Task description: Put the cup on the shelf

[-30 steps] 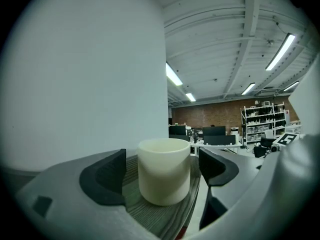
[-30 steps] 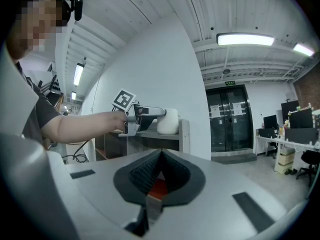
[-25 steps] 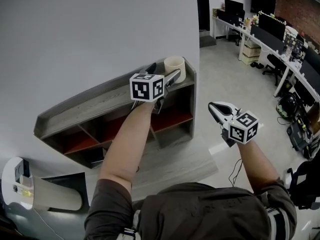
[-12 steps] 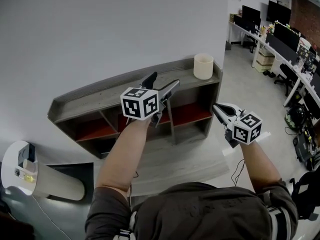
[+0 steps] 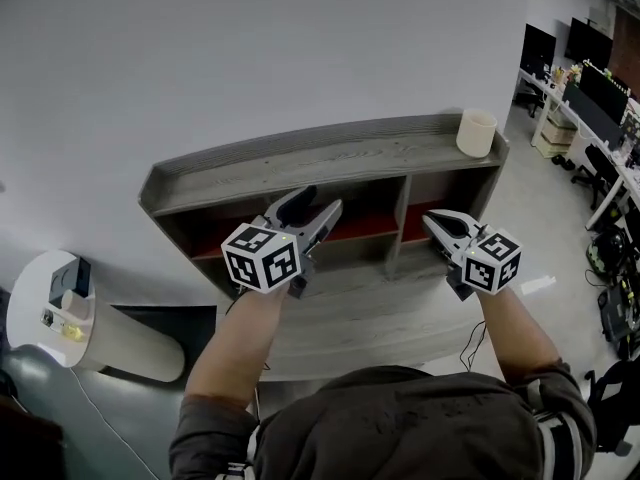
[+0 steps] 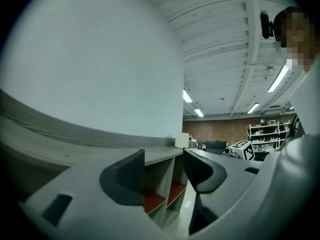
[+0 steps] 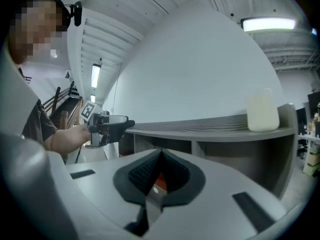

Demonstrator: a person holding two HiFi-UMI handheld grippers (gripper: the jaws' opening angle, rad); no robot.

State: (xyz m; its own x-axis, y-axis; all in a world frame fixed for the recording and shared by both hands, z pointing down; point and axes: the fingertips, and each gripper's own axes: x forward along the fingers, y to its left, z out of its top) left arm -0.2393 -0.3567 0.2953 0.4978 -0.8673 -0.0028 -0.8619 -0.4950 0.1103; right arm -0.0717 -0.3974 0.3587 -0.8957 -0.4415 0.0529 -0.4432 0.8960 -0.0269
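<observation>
1. Nearest: both of the person's forearms reach forward, a gripper in each hand. Both grippers are held low in front of the shelf, level with its open compartments and touching nothing.
2. Left gripper: jaws apart and closing. Nothing is between them; only the shelf's red-floored compartments show through the gap.
3. Right gripper: jaws together, pads meeting, nothing caught.
4. Shelf: a low grey wood-grain unit against the white wall, with a raised lip along the back and ends of its top board.
5. Cup: cream, upright, on the top board at the far right end. It is well apart from both grippers and nearer the right one. It seems to stand just beside the end lip, but the head view shows it too small to tell whether they touch.
6. Farthest: office desks with monitors, off to the right beyond the shelf.
7. Step in hand (judgement): the placing looks done, as the cup stands unsupported on the shelf and neither gripper holds anything. This reads as the retreat after release.
8. Next move (judgement): little is called for. Keep both grippers clear of the top board so the cup is not knocked. If the cup is crowding the end lip, a light nudge inward would need the right gripper opened first.
</observation>
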